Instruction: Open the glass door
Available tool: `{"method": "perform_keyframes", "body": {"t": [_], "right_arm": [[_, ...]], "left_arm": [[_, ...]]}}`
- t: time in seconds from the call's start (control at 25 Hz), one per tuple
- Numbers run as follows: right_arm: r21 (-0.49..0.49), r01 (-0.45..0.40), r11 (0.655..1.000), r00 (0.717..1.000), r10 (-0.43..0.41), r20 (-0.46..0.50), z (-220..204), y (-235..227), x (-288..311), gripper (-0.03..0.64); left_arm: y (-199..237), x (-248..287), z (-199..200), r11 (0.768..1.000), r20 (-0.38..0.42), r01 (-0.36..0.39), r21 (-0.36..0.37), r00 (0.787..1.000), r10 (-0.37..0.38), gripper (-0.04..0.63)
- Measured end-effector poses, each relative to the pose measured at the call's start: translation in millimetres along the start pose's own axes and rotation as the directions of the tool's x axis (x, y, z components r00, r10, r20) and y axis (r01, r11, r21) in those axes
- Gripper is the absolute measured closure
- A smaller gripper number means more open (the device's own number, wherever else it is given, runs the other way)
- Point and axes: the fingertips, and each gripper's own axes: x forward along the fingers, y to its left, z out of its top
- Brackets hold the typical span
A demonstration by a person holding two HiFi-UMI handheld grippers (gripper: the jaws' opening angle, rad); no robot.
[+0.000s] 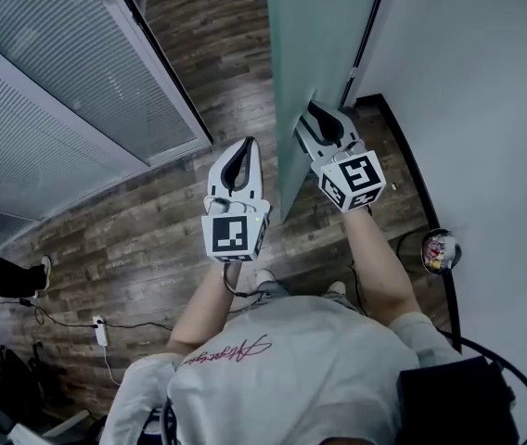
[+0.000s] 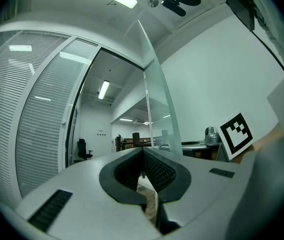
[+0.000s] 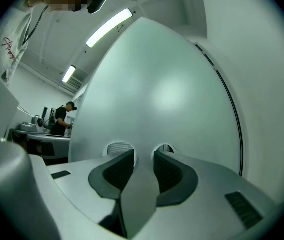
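Right gripper (image 1: 319, 119) is clamping the vertical handle (image 3: 141, 194) of the glass door (image 1: 291, 54), standing ajar dead ahead. Left gripper (image 1: 248, 146) is hovering clenched, empty, just left of the door's edge.

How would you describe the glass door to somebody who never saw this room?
Look at the white wall on the right of the wood floor. The glass door stands swung open next to it. Unlike the blind-covered panels opposite, it is one plain frosted greenish sheet.
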Motion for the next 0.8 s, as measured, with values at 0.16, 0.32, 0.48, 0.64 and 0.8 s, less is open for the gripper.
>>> {"method": "perform_keyframes", "body": {"t": [0.16,0.32,0.48,0.64,0.8], "right_arm": [[0.014,-0.057,0.998,0.998,0.057,0.018,4.3,-13.5,-36.8,0.488],[0.006,-0.072,0.997,0.997,0.072,-0.001,6.1,-29.4,-71.6,0.486],[0.003,-0.062,0.998,0.998,0.062,-0.005,11.9,-50.0,-108.3,0.488],[-0.008,-0.078,0.997,0.997,0.078,-0.013,13.3,-70.5,-142.5,0.486],[-0.067,-0.097,0.993,0.995,0.096,-0.013,15.1,-92.3,-179.2,0.486]], "left_arm": [[-41.5,2.4,-2.3,1.000,0.002,-0.013,-0.017,1.000,0.013,0.589],[-87.9,6.3,-2.9,0.999,-0.003,0.018,-0.041,1.000,-0.018,0.589],[-130.8,15.1,0.9,0.997,0.007,0.067,-0.048,0.998,-0.067,0.589],[-167.5,25.0,0.0,0.992,0.009,0.117,-0.048,0.993,-0.116,0.589],[-206.8,37.4,-1.1,0.984,0.015,0.170,-0.046,0.985,-0.169,0.589]]}}
